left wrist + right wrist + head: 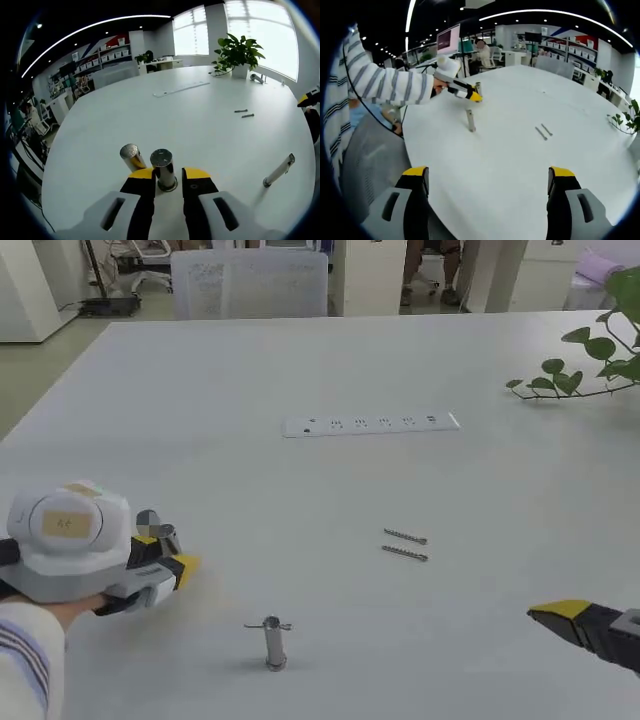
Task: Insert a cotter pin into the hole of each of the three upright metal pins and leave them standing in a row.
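My left gripper [168, 175] is shut on an upright metal pin [162, 167] that stands on the white table. A second bare pin [131, 156] stands close beside it, to the left in the left gripper view. In the head view this gripper [170, 552] is at the lower left. A third pin [273, 642] stands near the front middle with a cotter pin through its top. Two loose cotter pins [405, 545] lie side by side further right. My right gripper [489, 175] is wide open with nothing between its jaws, at the head view's lower right [560, 615].
A white power strip [370, 424] lies across the middle of the table. Plant leaves [600, 350] hang over the far right corner. A chair [250, 285] stands behind the far edge. The person's striped sleeve [385, 82] reaches along the left side.
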Action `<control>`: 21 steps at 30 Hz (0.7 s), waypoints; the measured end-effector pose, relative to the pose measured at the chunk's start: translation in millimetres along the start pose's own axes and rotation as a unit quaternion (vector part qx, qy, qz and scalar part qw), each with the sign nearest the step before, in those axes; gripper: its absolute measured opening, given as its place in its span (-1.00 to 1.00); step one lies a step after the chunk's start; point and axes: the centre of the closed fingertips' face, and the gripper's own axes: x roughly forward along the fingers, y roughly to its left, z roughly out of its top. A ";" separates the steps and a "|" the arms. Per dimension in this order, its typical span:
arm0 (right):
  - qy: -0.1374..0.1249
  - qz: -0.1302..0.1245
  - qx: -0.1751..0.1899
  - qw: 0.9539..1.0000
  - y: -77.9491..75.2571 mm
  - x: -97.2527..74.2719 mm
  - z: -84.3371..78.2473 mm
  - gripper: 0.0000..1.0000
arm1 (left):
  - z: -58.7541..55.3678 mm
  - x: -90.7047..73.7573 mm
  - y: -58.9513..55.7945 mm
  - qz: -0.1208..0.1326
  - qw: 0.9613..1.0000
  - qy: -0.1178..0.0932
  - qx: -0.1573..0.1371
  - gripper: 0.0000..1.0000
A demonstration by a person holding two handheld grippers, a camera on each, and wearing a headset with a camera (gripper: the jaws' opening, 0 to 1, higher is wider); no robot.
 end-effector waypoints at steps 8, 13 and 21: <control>-0.001 -0.003 0.006 1.000 -1.2 -0.8 -0.6 1.00 | -1.8 4.0 2.5 0.002 1.000 0.006 0.001 -0.69; 0.000 -0.005 0.009 1.000 -1.7 -2.2 -2.6 1.00 | -5.6 4.6 3.7 0.004 1.000 0.017 -0.004 -0.74; 0.001 -0.004 0.011 1.000 -0.1 -2.8 -4.8 1.00 | -6.2 4.2 4.2 0.002 1.000 0.014 -0.020 -0.76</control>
